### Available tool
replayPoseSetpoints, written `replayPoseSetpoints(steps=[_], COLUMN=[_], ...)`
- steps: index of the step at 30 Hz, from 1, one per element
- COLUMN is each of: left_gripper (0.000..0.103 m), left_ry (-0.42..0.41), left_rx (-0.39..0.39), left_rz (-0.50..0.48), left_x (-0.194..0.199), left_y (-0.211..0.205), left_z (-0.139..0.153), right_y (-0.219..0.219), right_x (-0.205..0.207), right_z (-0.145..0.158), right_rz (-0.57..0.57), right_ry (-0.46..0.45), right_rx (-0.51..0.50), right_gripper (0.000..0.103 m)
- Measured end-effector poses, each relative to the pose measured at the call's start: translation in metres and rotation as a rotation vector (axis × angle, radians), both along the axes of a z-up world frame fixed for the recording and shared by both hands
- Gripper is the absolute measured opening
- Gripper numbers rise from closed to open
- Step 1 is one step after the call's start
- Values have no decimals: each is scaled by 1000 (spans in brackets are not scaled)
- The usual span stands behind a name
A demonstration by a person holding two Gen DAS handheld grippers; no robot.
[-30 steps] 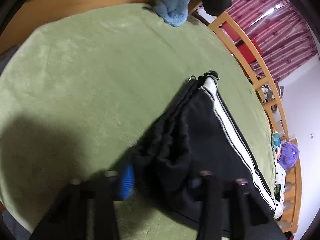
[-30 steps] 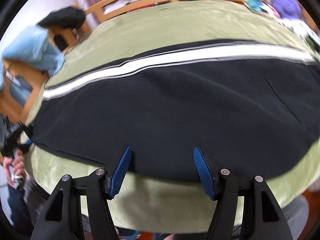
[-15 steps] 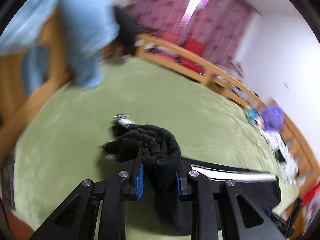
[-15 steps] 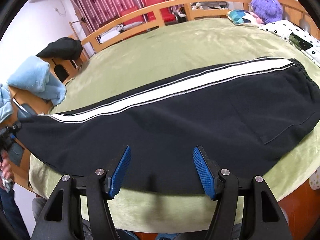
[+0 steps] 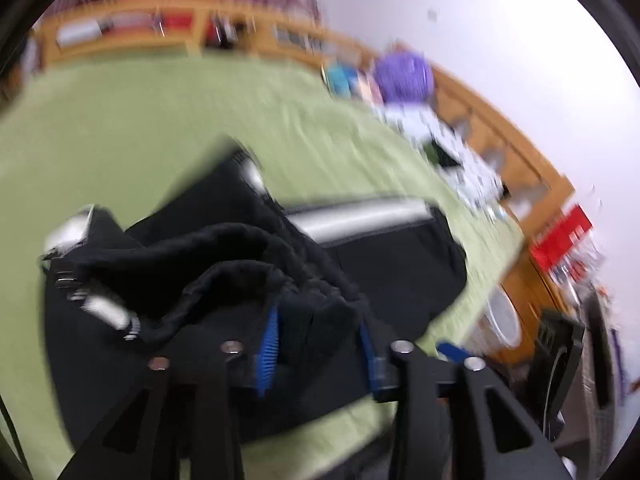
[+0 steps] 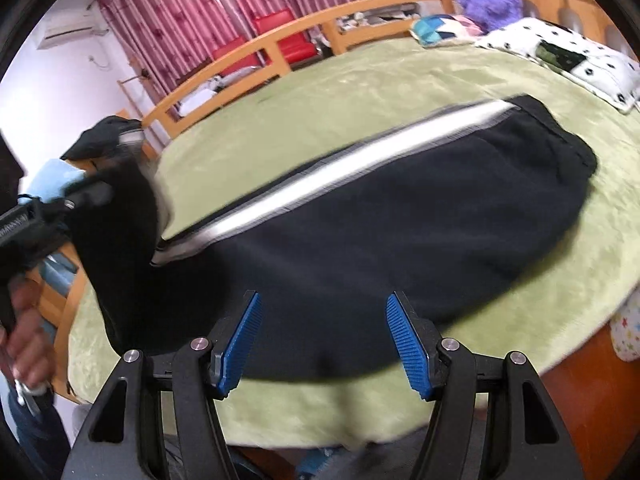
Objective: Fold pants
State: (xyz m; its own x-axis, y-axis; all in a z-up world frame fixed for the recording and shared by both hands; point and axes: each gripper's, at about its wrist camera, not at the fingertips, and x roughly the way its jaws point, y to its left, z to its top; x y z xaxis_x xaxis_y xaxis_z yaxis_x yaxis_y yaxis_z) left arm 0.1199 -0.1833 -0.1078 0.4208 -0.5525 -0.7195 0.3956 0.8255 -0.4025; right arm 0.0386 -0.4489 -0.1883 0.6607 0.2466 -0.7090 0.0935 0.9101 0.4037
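Left claw [image 5: 320,344] pinches the gathered cuff end of the black pants [image 5: 224,264]; right claw [image 6: 322,344] gapes wide with nothing in it.

Left wrist view, blurred: blue pads [image 5: 269,344] close on bunched black cloth, lifted over the trousers' white-striped length on the green blanket [image 5: 132,120]. Right wrist view: the pants [image 6: 400,224] lie across the blanket [image 6: 360,92], one end raised at left by the other claw [image 6: 86,196]; its fingers hover at the near hem. Lettering on that tool is unreadable.

text: none legible | labels: none | views: motion-blurred
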Motion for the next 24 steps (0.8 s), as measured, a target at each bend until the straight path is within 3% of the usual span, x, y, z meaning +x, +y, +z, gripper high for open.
replayPoseSetpoints(steps=[1,3,4,9,16,18,19,20,21,22,24], left_gripper=[42,60,63,65,65,65,65,65,65,65,65], left_ry=[14,2,-1,23,94,125,133,146,154,165,174], left_rx=[4,18,22,36,49,50,44,29,19,5,-16], left_rz=[5,32,48,188,393,437,451,472,483,494,497], left_x=[-1,-10,-13,-16,-34,-39,-41,-44,-45,-47,-48], left_y=[1,12,22,80,168,183,189,197,201,206,209], left_z=[-5,-12,-13,-17,-44,-52,-56,-60,-63,-66,-71], right_y=[-4,-8,-8,6,72,88,100,108,117,123,117], right_x=[-1,-1,2,25,68,76,82,85,86,86,80], right_z=[-4,-8,-11,-20,-40,-45,-49,-51,-54,-54,-51], right_rz=[-3,-2,3,63,210,233,235,234,234,233,265], right_ry=[13,19,18,12,38,54,74,90,109,111,86], right_rx=[13,34,47,144,224,203,127,70,-17,-120,-99], right_gripper=[64,64,64,65,71,71,71,65,43,29,15])
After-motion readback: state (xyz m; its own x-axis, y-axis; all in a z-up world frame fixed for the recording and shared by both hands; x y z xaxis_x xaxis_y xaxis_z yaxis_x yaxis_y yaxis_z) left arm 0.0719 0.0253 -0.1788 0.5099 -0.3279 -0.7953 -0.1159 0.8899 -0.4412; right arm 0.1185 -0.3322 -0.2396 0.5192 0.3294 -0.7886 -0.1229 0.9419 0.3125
